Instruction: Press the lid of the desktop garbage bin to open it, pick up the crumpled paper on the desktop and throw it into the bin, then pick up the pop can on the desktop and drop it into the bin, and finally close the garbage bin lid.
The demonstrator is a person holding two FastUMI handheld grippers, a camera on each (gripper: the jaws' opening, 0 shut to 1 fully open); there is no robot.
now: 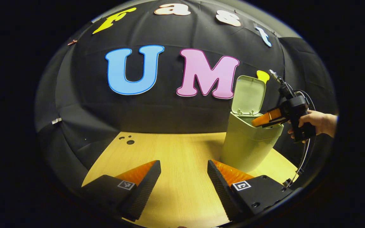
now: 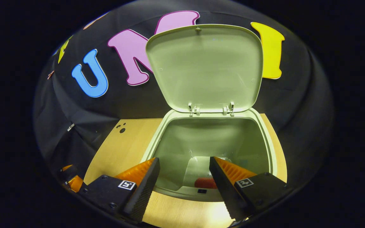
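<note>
Bin [image 2: 265,139] lid [image 2: 206,68] stood upright; my right gripper [image 2: 184,177] hung wide, empty, over bin mouth; pop can [image 2: 205,183] inside; left gripper [image 1: 184,177] wide beside bin.

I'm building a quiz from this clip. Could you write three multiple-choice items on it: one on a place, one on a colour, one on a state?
1. Where is the right gripper?
A. over the garbage bin's opening
B. flat on the table
C. behind the bin

2. What colour is the bin?
A. blue
B. pale green
C. white

3. How is the lid?
A. shut
B. detached
C. raised open

Answers:
1 A, its fingers frame the bin's inside in the right gripper view.
2 B, body and lid both look pale green.
3 C, it stands up on its hinges.
</note>
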